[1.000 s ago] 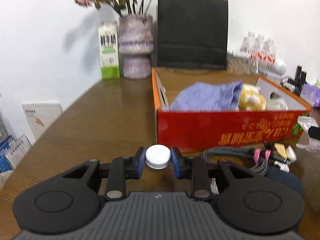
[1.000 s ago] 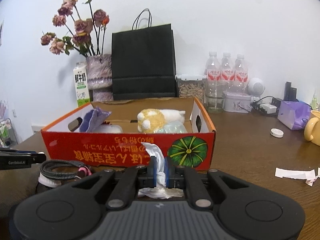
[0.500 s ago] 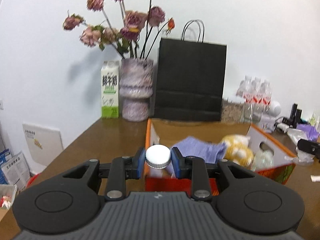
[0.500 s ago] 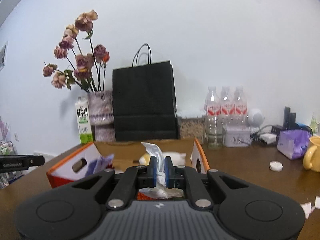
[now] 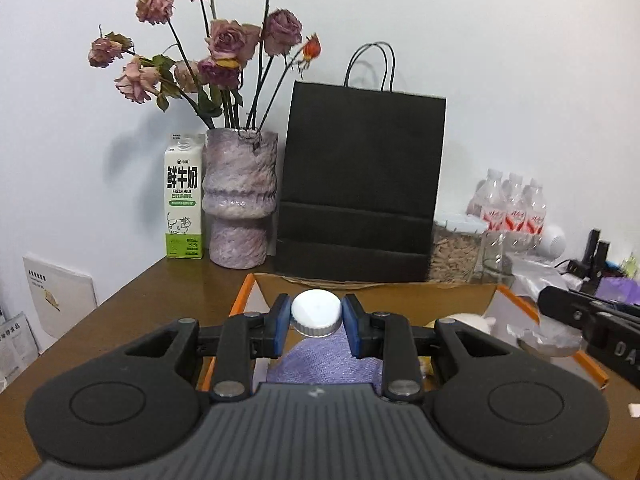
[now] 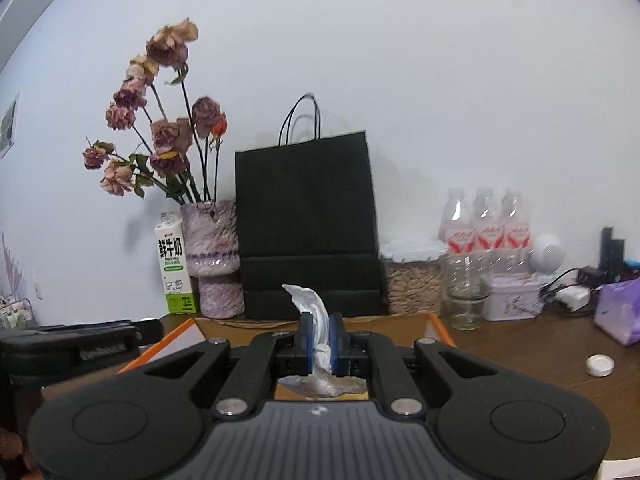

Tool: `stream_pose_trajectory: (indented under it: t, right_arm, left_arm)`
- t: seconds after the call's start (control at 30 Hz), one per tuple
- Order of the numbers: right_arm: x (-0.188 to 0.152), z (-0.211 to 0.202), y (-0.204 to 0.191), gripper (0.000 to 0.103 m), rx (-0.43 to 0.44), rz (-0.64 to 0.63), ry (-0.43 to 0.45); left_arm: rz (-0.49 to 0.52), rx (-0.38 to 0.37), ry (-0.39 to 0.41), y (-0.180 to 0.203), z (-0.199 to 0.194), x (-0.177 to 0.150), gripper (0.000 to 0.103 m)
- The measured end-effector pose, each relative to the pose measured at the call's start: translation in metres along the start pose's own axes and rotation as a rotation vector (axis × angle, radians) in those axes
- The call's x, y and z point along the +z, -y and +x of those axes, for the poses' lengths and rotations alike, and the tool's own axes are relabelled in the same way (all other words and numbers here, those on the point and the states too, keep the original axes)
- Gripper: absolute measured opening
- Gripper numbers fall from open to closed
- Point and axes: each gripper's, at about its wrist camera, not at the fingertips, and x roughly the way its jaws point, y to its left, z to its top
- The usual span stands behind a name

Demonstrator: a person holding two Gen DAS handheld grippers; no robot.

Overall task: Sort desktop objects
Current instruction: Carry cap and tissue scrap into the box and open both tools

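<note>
A white cap [image 5: 316,314] is gripped between the blue pads [image 5: 280,326] of the left tool [image 5: 315,322], whose jaws are closed on its sides, and it is held in the air above the box [image 5: 240,300]. A crumpled white wrapper [image 6: 316,320] is pinched in the right tool [image 6: 319,340], the jaws being shut tight on it, with its loose end seen sticking up at 12 o'clock and a wad hanging below the pads. The orange-rimmed box is seen under both tools on the brown worktop [image 5: 160,296]; a purple cloth [image 5: 328,364] lies in it directly below the cap, and a pale plush toy [image 5: 468,320] is partly seen at 3 o'clock from the cloth. In the left view the right tool is seen entering at 3 o'clock over the box's right rim. Against the wall, at 12 o'clock from the box, a black bag [image 5: 360,188] is stood upright; a vase [image 5: 240,204] of dried roses is placed at 10 o'clock, touching or just beside a milk carton [image 5: 184,208] on its left. Water bottles [image 6: 484,228] are grouped at 2 o'clock, with a lidded jar of grain [image 6: 412,280] in front of them. A second white cap [image 6: 600,365] is left on the worktop at 3 o'clock in the right view, near a purple tissue pack [image 6: 618,312].
</note>
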Motion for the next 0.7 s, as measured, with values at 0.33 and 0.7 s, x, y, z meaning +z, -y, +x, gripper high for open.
stream_pose_trajectory:
  t: [0.33,0.7]
  right_arm:
    - [-0.024,0.023,-0.007,0.007,0.016,-0.033,-0.067]
    - [-0.031,0.024,-0.009,0.014,0.003,-0.035,-0.096]
  left_arm:
    - [0.039,0.004,-0.069,0.000,0.019,-0.014,0.029]
    - [0.086,0.021,-0.077,0.009,0.016,-0.020,0.057]
